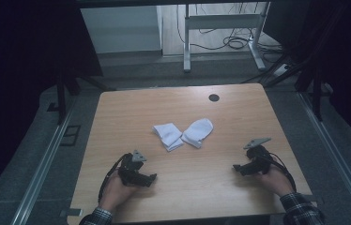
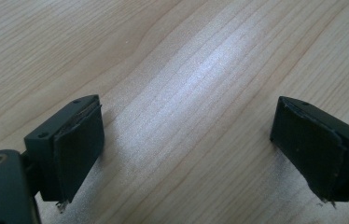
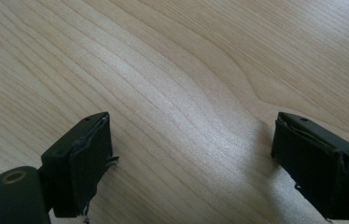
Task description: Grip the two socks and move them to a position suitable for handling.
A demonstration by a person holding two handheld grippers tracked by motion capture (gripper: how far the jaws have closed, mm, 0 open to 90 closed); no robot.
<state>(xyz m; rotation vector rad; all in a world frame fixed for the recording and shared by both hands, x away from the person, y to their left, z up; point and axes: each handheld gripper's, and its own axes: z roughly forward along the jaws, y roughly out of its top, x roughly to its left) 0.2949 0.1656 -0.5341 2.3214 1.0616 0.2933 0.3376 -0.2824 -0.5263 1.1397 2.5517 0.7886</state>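
Both grippers' fingers wide apart

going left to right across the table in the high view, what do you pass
left gripper → folded white sock → rounded white sock → right gripper, all on the wooden table; both grippers open and empty.

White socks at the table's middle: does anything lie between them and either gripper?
Nothing visible does. Bare wood separates the left gripper and the right gripper from the two white socks; both grippers are open and empty near the table's front edge.
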